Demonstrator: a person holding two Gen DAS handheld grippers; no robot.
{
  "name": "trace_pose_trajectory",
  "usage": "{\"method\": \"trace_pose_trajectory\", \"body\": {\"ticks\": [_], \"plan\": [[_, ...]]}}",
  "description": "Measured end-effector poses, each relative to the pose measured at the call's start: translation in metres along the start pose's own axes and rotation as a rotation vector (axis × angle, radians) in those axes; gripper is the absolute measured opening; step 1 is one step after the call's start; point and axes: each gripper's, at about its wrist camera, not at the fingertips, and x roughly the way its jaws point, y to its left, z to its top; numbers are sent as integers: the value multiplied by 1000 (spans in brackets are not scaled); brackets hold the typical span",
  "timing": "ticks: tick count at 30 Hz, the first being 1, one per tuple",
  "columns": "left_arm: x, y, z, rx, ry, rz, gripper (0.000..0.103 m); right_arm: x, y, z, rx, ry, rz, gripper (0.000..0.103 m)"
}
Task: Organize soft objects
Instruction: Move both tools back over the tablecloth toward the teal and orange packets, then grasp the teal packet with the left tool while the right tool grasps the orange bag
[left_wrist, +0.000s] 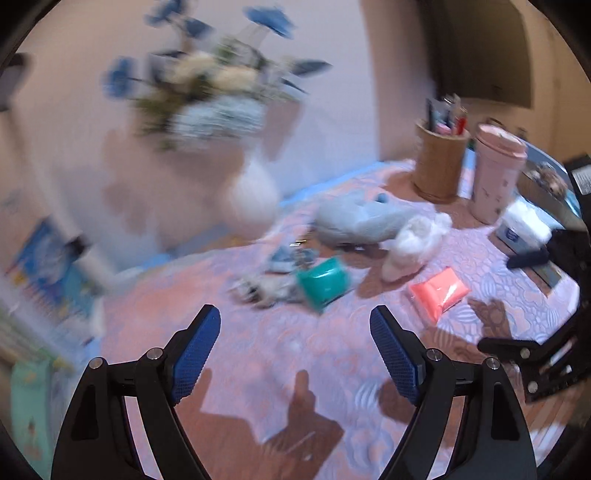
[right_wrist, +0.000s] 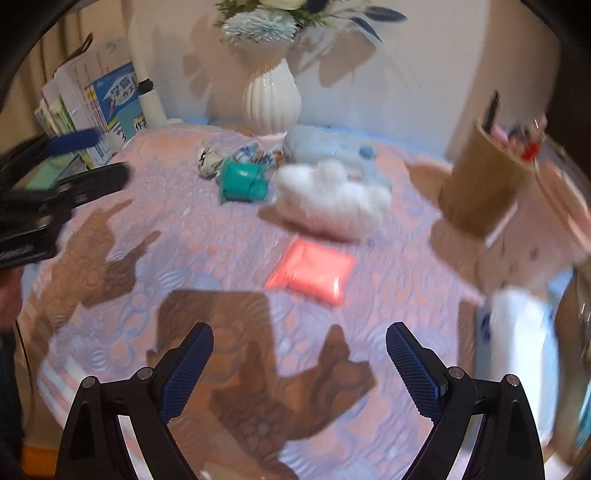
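Note:
Soft items lie on a pink patterned tablecloth (left_wrist: 258, 350): a teal pouch (left_wrist: 323, 282) (right_wrist: 242, 181), a white fluffy wad (left_wrist: 415, 240) (right_wrist: 332, 195), a pink packet (left_wrist: 439, 291) (right_wrist: 312, 273), a pale blue plush (left_wrist: 354, 218) (right_wrist: 325, 147) and a small patterned bundle (left_wrist: 258, 290) (right_wrist: 208, 162). My left gripper (left_wrist: 295, 350) hangs open above the cloth, short of the teal pouch, with nothing between its fingers. My right gripper (right_wrist: 299, 365) is open too and empty, with the pink packet ahead of it. Each gripper shows at the other view's edge, the right gripper (left_wrist: 535, 295) and the left gripper (right_wrist: 55, 177).
A white ribbed vase (right_wrist: 272, 98) of blue and cream flowers stands at the back by the wall. A brown pen holder (left_wrist: 439, 162) (right_wrist: 480, 184), a pink tumbler (left_wrist: 496, 173) and a white tissue pack (right_wrist: 517, 332) stand on the right. Books (right_wrist: 99, 107) lean at the left.

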Motion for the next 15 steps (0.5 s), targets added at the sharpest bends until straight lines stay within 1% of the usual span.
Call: {"method": "trace_pose_trajectory", "body": {"ticks": [1,2,4,6,9,11,12,14,15], "plan": [[8,-2,1,22,4,-14,82,9,-6,3,-2,5,-3,94],[23,-4,4,68,12,-28,82,15,-11,5,0,10,8,94],[44,-6,9,109,40,-44,82,30,-20,9,10,20,49,94],[66,-5,16,114,65,-63,82,43,-27,13,16,27,79,94],[87,-4,21,112,87,-116,81,57,-29,15,2,21,91,93],[97,-5,24,121,98,-141,74,61,-26,17,-12,12,91,93],[101,-8,24,123,102,-164,68,63,-25,18,-16,4,95,93],[109,-14,24,126,124,-186,60,66,-21,20,-27,-2,109,93],[112,-18,22,131,138,-187,48,67,-19,21,-29,-4,115,93]]}}
